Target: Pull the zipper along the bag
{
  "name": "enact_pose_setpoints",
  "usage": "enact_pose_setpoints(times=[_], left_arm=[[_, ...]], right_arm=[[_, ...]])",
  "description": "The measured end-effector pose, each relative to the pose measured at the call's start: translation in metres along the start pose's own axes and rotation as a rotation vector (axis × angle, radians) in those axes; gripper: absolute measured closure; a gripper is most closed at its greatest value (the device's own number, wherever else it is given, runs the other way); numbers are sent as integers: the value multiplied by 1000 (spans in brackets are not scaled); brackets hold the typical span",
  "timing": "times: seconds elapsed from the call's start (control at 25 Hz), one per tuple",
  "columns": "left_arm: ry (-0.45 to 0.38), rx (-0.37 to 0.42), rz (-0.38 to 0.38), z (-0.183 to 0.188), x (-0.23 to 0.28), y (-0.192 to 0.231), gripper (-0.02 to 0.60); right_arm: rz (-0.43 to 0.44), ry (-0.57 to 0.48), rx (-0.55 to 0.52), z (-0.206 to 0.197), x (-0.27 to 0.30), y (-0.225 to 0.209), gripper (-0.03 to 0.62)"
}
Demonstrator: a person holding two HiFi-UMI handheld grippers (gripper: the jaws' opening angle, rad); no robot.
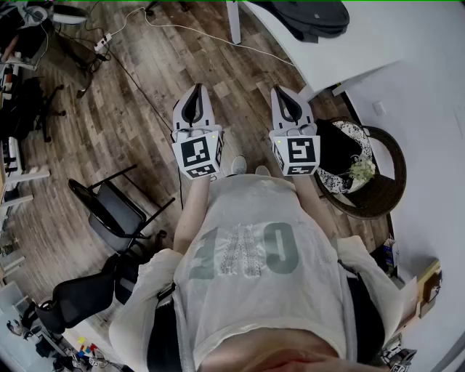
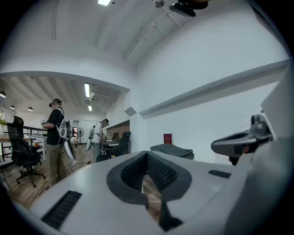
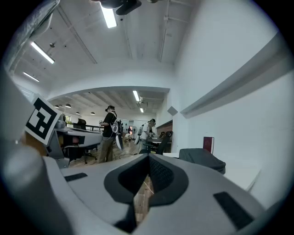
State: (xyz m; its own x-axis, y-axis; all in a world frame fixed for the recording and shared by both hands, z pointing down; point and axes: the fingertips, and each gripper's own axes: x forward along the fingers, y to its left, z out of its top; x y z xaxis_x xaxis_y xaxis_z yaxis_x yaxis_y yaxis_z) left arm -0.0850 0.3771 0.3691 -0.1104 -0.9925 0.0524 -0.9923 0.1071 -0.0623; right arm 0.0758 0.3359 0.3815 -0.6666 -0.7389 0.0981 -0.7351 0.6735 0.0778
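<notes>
L & R grippers both closed, nothing betw. jaws: left gripper (image 1: 196,91), right gripper (image 1: 282,93), side by side. Bag (image 1: 311,17) (dark, zipper not discernible) lies on white table (image 1: 349,43), well ahead, nearer right gripper.

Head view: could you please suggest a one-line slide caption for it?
Left gripper and right gripper, shut and empty, over the floor; bag on the table ahead.

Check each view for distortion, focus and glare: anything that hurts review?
Head view: heavy fisheye bend, even light, sharp; bag clipped by the top edge. Left gripper view: black round vignette, left gripper close and slightly soft, ceiling lamp blown out. Right gripper view: same vignette, lamp strip glaring, background sharp.
</notes>
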Motion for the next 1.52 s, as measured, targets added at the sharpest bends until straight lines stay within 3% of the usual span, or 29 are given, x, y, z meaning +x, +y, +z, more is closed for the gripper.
enact_pose_setpoints(times=[0.8,1.08,1.52], left_arm=[[-45,-56,-13,-11,5,41,557],[-22,-64,-37,-29,13,55,557],[-59,-57,-57,-33,69,60,557]], right_arm=[[-43,-15,5,-5,14,25,566],[-60,14,-7,-16,23,39,566],[-93,20,18,-34,68,5,566]])
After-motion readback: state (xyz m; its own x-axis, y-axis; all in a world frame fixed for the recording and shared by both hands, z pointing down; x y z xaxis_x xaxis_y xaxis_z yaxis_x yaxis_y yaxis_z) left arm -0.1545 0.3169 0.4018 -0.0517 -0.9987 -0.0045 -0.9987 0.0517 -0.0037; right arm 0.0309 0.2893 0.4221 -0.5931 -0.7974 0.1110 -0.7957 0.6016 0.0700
